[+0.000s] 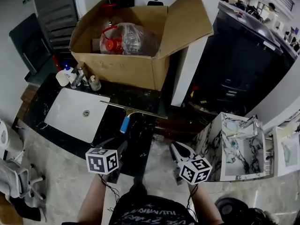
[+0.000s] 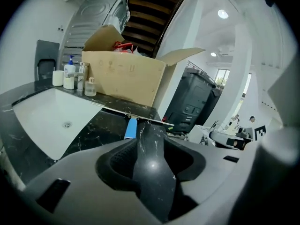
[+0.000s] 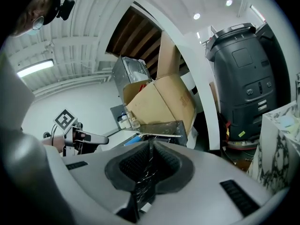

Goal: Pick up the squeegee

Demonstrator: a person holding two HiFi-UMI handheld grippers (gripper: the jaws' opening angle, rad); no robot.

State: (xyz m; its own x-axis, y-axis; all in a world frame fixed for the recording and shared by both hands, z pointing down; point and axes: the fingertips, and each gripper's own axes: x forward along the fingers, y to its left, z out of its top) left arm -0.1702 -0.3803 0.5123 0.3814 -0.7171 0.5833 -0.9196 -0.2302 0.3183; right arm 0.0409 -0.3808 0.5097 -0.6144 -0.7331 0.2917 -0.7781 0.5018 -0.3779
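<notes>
**A:** ok so what's actually laid out here, big stuff first?

**B:** A dark marble counter (image 1: 136,100) is seen across the middle, with a big black machine (image 1: 243,64) parked off to the far right. A cardboard box (image 1: 126,69) is set at the counter's far side, flaps open, with a clear bag (image 1: 133,39) and something red stuffed inside. A white sink (image 1: 70,114) is sunk into the counter's left part. A small marble basin (image 1: 236,146) is stood at the near right.

**A:** and the squeegee?

**B:** The squeegee (image 1: 127,116) is laid flat on the counter, just near of the box and right of the sink. Its blade (image 1: 140,111) is run left to right, and the blue handle (image 1: 124,124) is pointed toward the near edge. It's not being touched by anything.

**A:** grippers?

**B:** The left gripper (image 2: 147,130) is held just near of the handle, jaws spread apart, only counter seen through the gap. The right gripper (image 3: 150,144) is held further right, near the counter's corner, jaws brought together with nothing pinched.

**A:** anything smaller?

**B:** A few bottles (image 1: 77,76) are bunched at the sink's far-left corner, right beside the box.
</notes>
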